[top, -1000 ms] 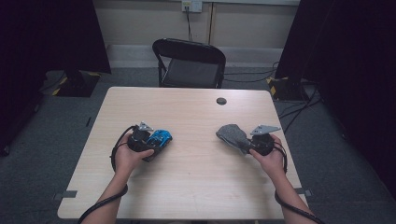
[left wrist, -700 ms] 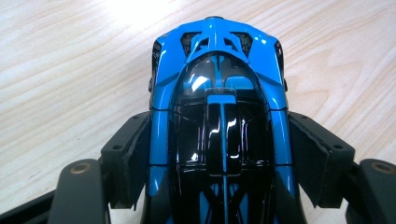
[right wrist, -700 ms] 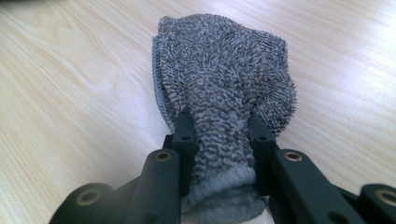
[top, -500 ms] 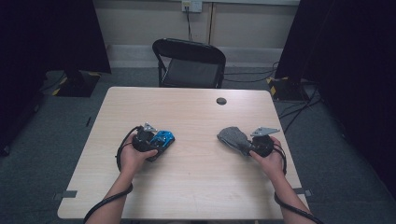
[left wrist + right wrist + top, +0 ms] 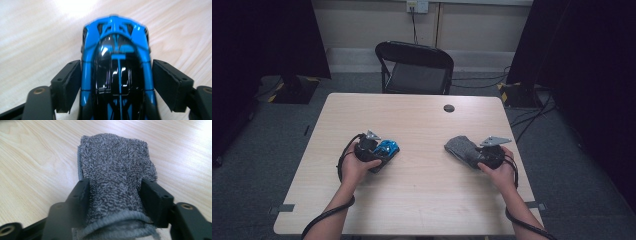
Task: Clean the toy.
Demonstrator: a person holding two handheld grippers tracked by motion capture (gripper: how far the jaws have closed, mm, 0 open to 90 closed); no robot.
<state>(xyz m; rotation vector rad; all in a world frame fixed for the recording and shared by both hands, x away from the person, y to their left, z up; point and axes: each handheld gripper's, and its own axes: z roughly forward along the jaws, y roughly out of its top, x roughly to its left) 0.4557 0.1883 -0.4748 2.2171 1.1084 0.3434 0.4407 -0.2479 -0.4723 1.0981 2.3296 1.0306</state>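
Left gripper (image 5: 116, 82) straddles blue toy car (image 5: 116, 72) on table (image 5: 422, 195); grip unclear. Right gripper (image 5: 113, 195) clamped on grey towel (image 5: 116, 167), table's right. Likely next: wipe car, needs firm left hold.

Three cameras: one fixed overhead, one riding on each gripper.

The high view looks forward and down from the person's side onto the whole table (image 5: 412, 200), with a chair (image 5: 417, 67) beyond its far edge. The left gripper view sits very close above the tabletop, facing along its jaws at the blue toy car (image 5: 116, 72), which the high view shares left of table centre. The right gripper view, equally close, faces the grey towel (image 5: 116, 182), shared right of centre.
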